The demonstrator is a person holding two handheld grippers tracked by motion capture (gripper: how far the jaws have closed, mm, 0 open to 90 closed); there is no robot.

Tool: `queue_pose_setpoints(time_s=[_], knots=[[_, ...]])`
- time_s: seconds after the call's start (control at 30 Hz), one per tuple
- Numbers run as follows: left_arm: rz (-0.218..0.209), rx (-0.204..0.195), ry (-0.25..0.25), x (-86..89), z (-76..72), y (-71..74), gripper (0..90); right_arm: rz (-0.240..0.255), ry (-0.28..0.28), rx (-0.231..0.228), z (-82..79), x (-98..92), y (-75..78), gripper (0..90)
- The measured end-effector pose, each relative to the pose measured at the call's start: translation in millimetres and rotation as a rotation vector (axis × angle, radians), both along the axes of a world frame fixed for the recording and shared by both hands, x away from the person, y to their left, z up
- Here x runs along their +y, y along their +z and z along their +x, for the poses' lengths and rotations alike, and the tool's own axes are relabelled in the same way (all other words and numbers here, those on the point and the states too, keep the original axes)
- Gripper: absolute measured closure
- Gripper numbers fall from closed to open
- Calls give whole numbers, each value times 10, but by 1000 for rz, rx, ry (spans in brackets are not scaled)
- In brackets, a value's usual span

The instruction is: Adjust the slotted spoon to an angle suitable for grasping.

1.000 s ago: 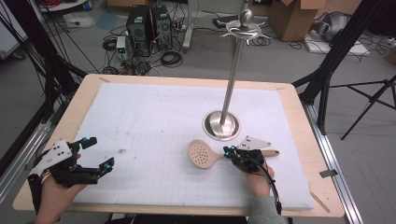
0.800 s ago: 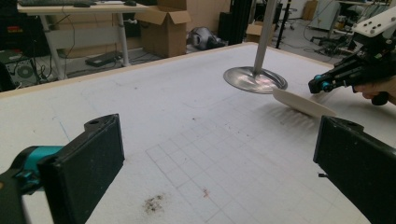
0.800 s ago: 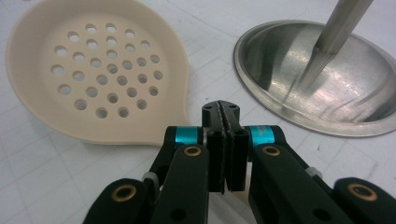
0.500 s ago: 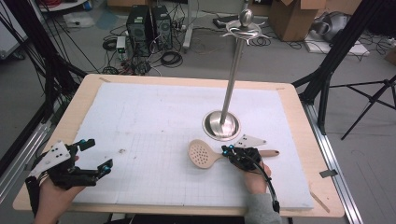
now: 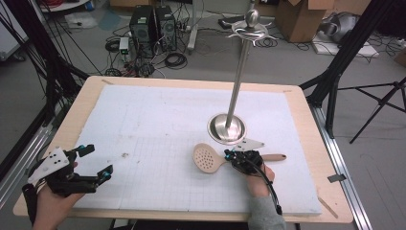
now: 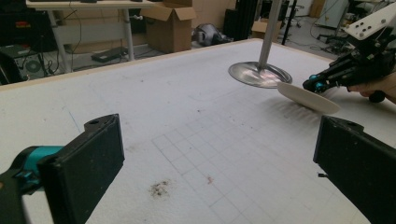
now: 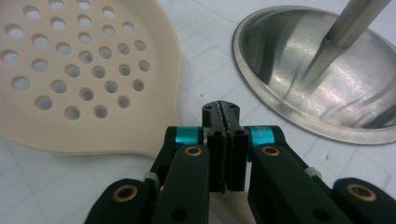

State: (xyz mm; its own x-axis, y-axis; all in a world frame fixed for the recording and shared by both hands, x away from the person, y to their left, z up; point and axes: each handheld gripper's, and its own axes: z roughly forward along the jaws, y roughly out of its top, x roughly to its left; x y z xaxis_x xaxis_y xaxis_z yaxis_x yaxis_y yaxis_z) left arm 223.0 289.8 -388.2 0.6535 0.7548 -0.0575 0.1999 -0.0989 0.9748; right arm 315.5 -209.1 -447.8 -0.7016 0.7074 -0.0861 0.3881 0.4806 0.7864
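The right claw (image 5: 230, 155) is clamped on the neck of the spoon (image 5: 209, 157) (its slotted bowl beside the stand (image 5: 227, 128)) on the table (image 5: 143, 120); the left claw (image 5: 97, 160) gapes empty.

The skimmer's handle (image 5: 274, 157) is mostly hidden, seemingly under the right gripper (image 5: 230, 155).

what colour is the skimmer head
Cream, dotted with round holes; the skimmer head shows best in the right gripper view.

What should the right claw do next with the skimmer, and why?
Probably lift it slightly. The right claw looks shut on the skimmer at its neck, its head already tilted off the mat beside the stand's base, whose hooks sit high above.
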Motion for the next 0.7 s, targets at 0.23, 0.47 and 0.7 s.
queue_pose_setpoints(time_s=[0.23,0.47,0.7], knots=[[2,4,-3,0,8,-8,21,24,-11,46,7,-27,-1,900],[1,8,-9,-7,29,-9,21,47,-10,85,-19,-60,1,900],[0,16,-25,-57,78,-23,21,42,8,92,-86,-70,-3,900]])
